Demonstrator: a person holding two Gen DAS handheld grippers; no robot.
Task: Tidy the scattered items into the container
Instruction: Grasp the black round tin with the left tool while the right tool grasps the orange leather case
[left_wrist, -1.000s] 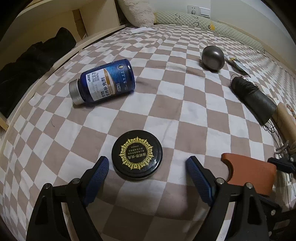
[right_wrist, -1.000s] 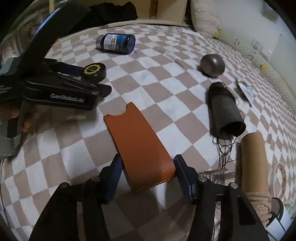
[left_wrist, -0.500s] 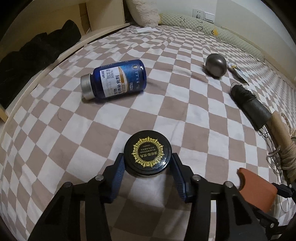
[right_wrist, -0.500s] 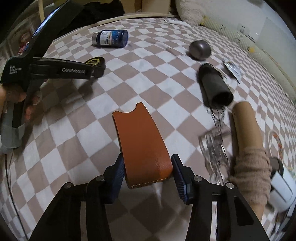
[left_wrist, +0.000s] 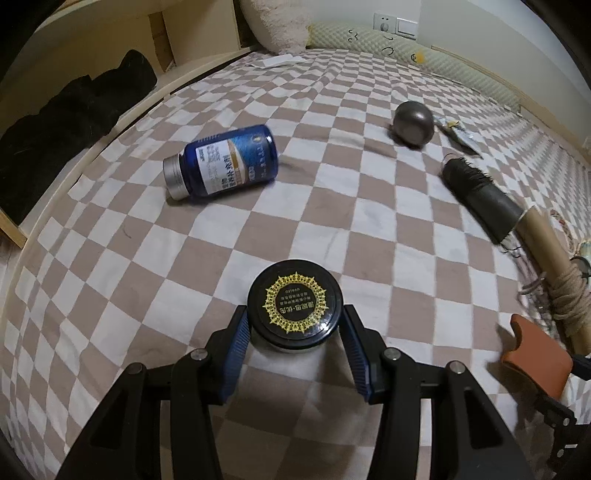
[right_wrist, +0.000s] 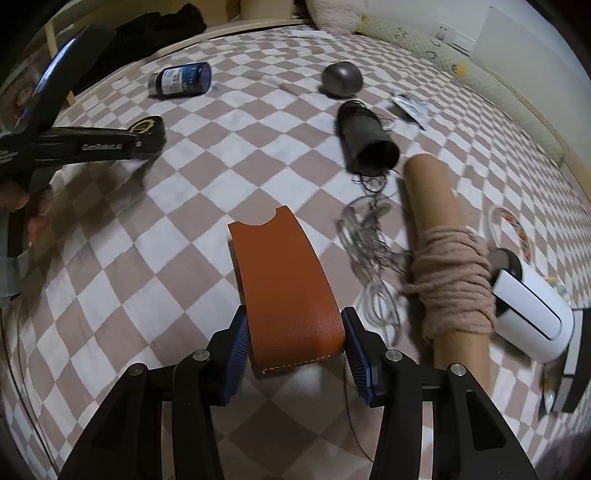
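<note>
— So, what do the left tongs (left_wrist: 293, 332) hold?
— A black jar (left_wrist: 293, 304), clamped between both blue pads at lower centre of the left view, lifted off the checkered bed (left_wrist: 332, 206).
— And the right tongs (right_wrist: 293, 336)?
— Closed on an orange leather sleeve (right_wrist: 286, 284), lower centre of the right view. A blue bottle (left_wrist: 225, 162) lies on its side at upper left.
</note>
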